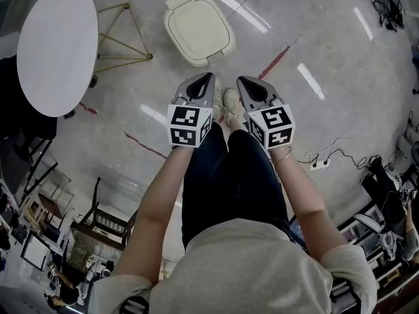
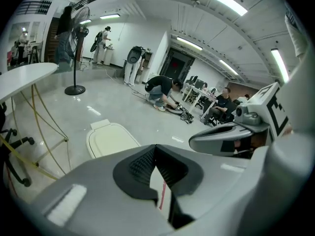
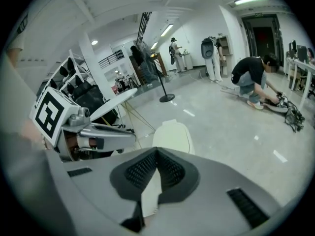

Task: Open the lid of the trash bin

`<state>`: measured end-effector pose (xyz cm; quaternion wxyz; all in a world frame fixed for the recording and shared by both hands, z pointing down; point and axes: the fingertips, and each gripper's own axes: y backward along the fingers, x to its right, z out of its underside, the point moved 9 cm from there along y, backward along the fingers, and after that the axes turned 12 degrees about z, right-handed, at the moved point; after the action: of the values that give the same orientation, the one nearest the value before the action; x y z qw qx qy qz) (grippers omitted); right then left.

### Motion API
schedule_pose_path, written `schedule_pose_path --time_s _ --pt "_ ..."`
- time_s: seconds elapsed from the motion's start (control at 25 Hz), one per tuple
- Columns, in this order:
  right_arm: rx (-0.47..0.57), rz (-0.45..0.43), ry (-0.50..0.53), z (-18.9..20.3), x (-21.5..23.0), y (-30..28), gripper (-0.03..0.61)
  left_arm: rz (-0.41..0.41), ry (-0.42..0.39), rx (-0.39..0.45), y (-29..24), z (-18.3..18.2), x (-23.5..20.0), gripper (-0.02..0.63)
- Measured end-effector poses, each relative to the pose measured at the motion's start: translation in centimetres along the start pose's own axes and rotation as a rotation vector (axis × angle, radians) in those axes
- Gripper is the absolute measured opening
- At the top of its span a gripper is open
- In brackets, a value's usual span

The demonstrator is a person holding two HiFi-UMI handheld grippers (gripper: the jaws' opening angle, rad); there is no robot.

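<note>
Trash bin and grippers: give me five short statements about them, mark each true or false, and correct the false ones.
1. The trash bin has its lid shut. True.
2. The left gripper is clamped on the lid. False: it is held apart from the bin, with nothing between its jaws.
3. The right gripper has its jaw tips together. True.
4. The white round table stands to the right of the bin in the head view. False: it stands to the bin's left.
5. The bin stands on the floor ahead of both grippers. True.
</note>
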<state>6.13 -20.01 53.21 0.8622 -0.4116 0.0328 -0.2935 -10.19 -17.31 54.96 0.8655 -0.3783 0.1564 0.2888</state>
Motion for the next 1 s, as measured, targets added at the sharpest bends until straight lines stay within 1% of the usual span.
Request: schedule_pose_path --time_s 0.12,0.24,0.32,0.4,0.6,0.68,0.8,0.84,0.92,1.0 --pt "-0.031 0.001 -0.030 1.9 0.3 -2.0 0.008 -0.002 0.032 -0.033 -1.8 1.7 -1.4 0.009" --pt "-0.065 0.010 -0.064 3.8 0.5 -3.9 0.008 0.004 0.036 -0.076 -3.4 3.3 -2.3 0.009" --pt "-0.081 0.012 -0.078 4.7 0.6 -5.1 0.008 0.023 0.048 -0.108 -4.4 4.4 -2.8 0.009" --pt "-0.091 0.015 -0.087 5.5 0.8 -6.2 0.008 0.043 0.077 -0.134 -5.5 5.5 -3.4 0.009" --pt "-0.097 0.012 -0.112 7.2 1.7 -9.0 0.008 0.057 0.128 -0.178 -8.4 8.0 -5.6 0.009" --pt "-0.105 -0.001 -0.111 7.7 2.0 -9.7 0.008 0.050 0.143 -0.178 -9.4 8.4 -6.3 0.009" --pt "-0.126 -0.058 -0.118 8.3 2.2 -11.2 0.008 0.009 0.116 -0.164 -10.6 8.3 -7.5 0.009" --pt "-0.135 -0.065 -0.120 8.5 2.3 -11.7 0.008 -0.005 0.101 -0.165 -10.9 8.3 -7.8 0.009" --pt "-0.146 -0.053 -0.107 8.7 2.6 -12.5 0.008 -0.018 0.084 -0.171 -11.6 8.5 -8.3 0.009" --pt "-0.146 -0.038 -0.096 8.6 2.9 -13.1 0.008 -0.007 0.072 -0.186 -12.3 8.8 -8.5 0.009"
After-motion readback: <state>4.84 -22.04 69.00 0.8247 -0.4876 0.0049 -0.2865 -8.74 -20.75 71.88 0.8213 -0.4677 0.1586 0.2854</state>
